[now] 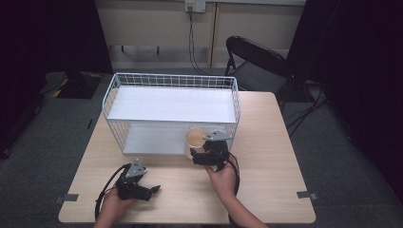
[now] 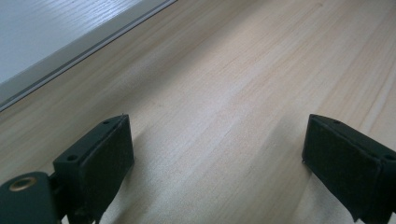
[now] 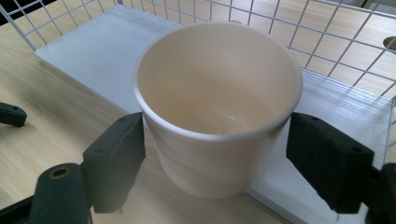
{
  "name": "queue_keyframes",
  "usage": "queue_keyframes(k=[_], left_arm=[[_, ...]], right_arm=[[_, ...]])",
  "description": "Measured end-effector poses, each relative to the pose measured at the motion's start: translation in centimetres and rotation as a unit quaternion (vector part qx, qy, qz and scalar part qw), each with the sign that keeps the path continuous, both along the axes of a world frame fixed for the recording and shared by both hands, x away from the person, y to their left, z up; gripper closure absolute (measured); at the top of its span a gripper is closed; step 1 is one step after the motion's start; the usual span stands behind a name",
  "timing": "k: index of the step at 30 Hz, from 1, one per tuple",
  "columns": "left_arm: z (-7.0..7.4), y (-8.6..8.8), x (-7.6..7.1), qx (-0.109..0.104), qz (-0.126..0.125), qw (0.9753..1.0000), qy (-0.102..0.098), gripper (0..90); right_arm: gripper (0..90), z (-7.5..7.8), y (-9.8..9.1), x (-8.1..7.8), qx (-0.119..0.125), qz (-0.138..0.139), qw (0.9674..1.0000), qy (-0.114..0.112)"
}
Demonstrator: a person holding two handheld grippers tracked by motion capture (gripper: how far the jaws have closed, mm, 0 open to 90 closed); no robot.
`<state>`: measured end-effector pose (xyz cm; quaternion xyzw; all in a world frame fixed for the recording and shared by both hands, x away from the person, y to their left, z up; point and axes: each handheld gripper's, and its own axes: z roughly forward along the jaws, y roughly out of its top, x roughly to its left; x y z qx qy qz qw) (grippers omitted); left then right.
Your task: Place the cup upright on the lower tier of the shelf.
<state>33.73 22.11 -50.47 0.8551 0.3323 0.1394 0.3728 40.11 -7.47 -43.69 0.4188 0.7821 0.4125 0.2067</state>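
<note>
Right now, right gripper (image 3: 215,154): I am bracketing the cream cup (image 3: 217,107) with my fingers (image 3: 116,161), one each side of its wall; whether they are pressing or just short of it I cannot tell.
Cup: it is sitting at the front edge of the wire rack's (image 1: 171,80) lower shelf (image 3: 88,60), presumably for going in or out.
Left gripper (image 2: 217,163): I am resting it wide and empty over the counter (image 2: 224,79), well apart, likely keeping clear.
</note>
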Motion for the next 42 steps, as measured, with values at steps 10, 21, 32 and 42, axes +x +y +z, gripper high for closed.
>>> queue_keyframes(k=[10,21,32,42], left_arm=[[0.0,0.0,0.0,0.0,0.0,1.0,0.0,8.3],[0.0,0.0,0.0,0.0,0.0,1.0,0.0,8.3],[-0.01,0.0,0.0,0.0,0.0,1.0,0.0,8.3],[0.0,0.0,0.0,0.0,0.0,1.0,0.0,8.3]], right_arm=[[27.2,-0.09,-0.05,0.07,0.0,-0.004,1.0,-0.003],[36.7,-0.05,-0.17,0.22,0.005,-0.002,1.0,0.001],[47.1,-0.04,-0.15,0.26,0.003,-0.001,1.0,-0.002],[53.6,0.04,-0.02,0.26,-0.004,-0.002,1.0,-0.008]])
